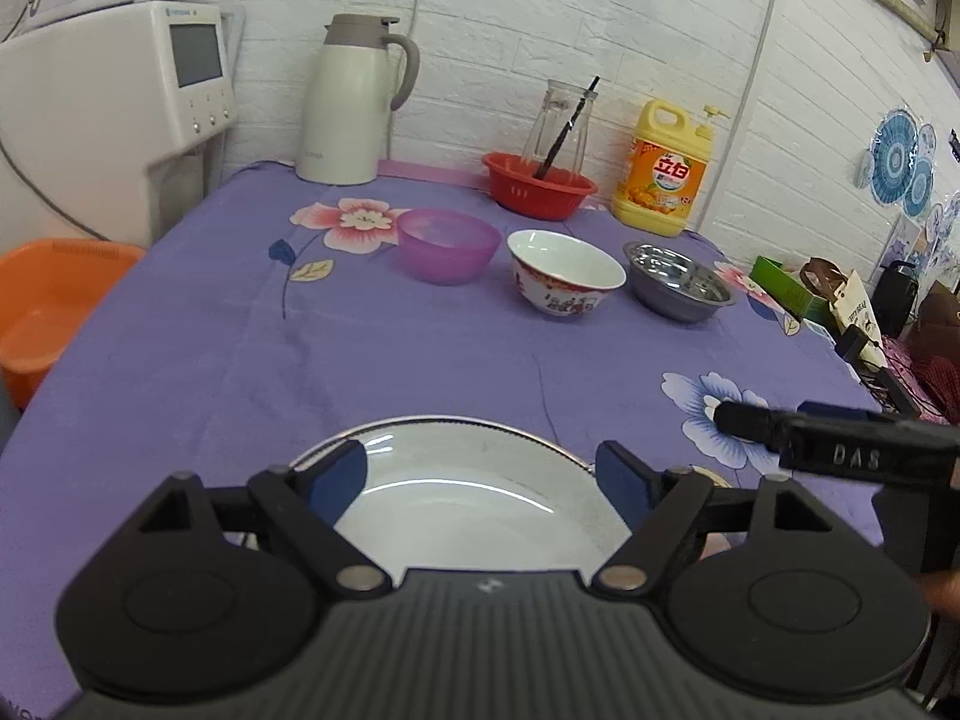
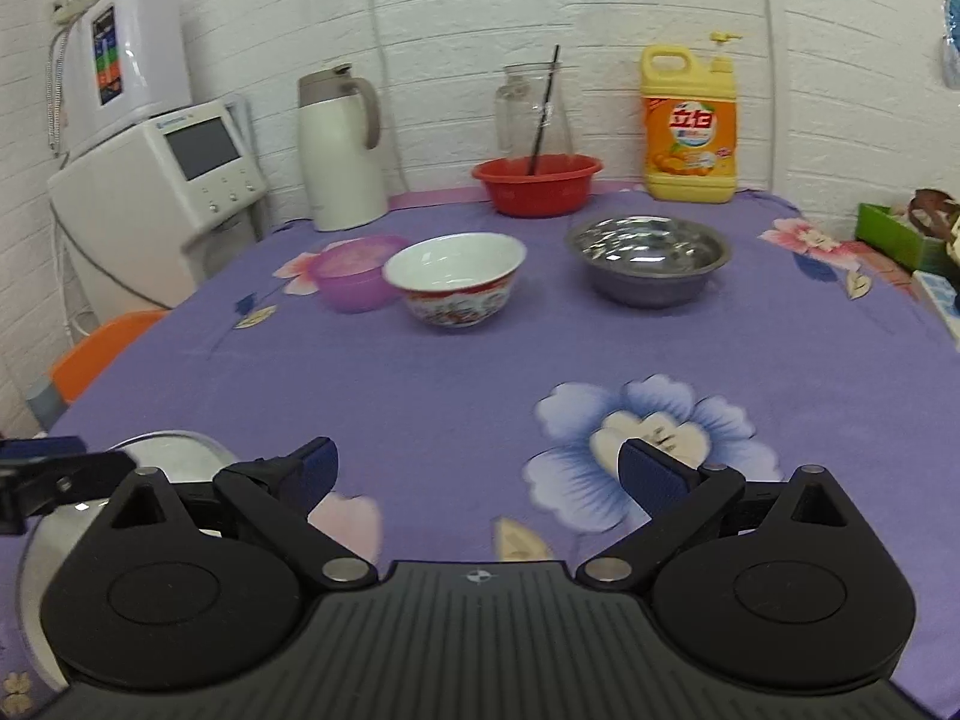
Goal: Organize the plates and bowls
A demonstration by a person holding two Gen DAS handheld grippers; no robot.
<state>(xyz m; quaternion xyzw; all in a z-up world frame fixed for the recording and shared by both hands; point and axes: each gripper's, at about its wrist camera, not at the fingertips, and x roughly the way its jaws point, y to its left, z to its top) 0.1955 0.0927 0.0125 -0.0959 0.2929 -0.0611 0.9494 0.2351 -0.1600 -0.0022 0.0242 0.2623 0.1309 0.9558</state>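
A white plate [image 1: 462, 510] lies on the purple flowered tablecloth [image 1: 300, 372] at the near edge, with a thin metal rim showing behind it. My left gripper [image 1: 480, 473] hovers open over this plate, its blue pads apart at either side. Farther back stand three bowls in a row: a purple plastic bowl [image 1: 447, 246], a white ceramic bowl with a red pattern [image 1: 564, 273] and a steel bowl [image 1: 678, 288]. My right gripper [image 2: 480, 465] is open over bare cloth to the right of the plate [image 2: 174, 450], nothing between its fingers. One of its fingers [image 1: 744, 420] shows in the left wrist view.
At the back wall stand a cream thermos jug [image 1: 354, 102], a red basin [image 1: 537, 186] with a glass jar and a black straw, and a yellow detergent bottle [image 1: 666, 174]. A white water dispenser [image 1: 114, 102] and an orange tub [image 1: 54, 306] are left; boxes and clutter [image 1: 840, 300] crowd the right edge.
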